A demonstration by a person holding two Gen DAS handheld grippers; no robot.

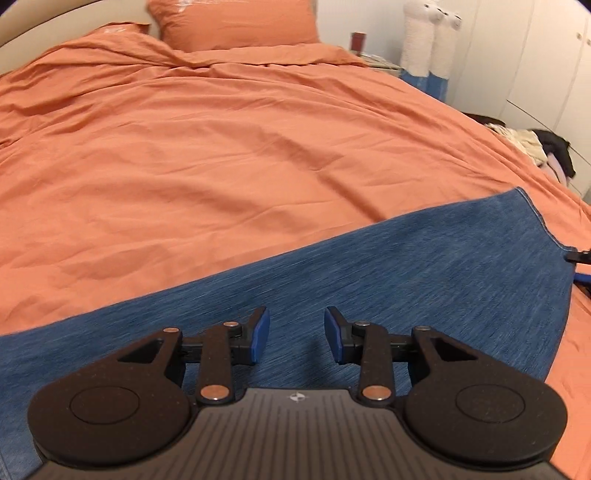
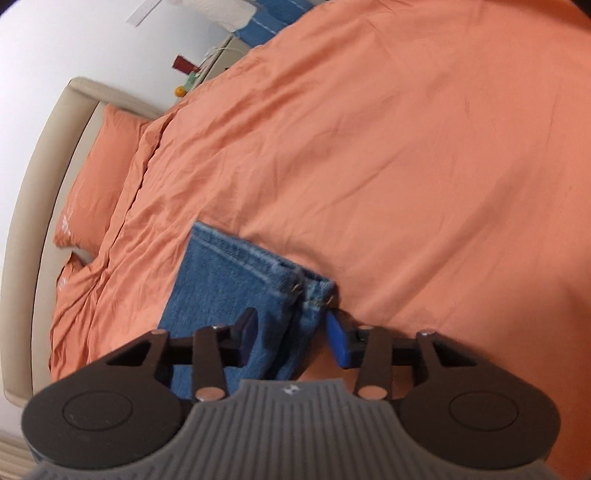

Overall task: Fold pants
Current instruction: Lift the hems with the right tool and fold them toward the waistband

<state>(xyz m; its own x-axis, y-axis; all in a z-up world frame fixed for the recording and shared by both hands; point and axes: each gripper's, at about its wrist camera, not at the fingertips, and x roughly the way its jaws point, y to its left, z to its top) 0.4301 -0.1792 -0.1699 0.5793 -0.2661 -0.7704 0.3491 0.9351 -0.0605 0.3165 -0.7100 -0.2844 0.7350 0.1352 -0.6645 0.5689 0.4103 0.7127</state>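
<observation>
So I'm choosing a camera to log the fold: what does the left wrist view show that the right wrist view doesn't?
Left wrist only: the left tool open above a flat blue denim leg, and white wardrobe doors.
Right wrist only: the right tool straddling the jeans' hem, pads not pressing, and the beige headboard.
Both: jeans, orange duvet.

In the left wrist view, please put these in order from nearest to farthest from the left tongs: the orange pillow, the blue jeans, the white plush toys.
1. Blue jeans: directly under the left tongs.
2. White plush toys: far right, beside the bed.
3. Orange pillow: at the bed's head; too close to the toys to rank firmly.
</observation>
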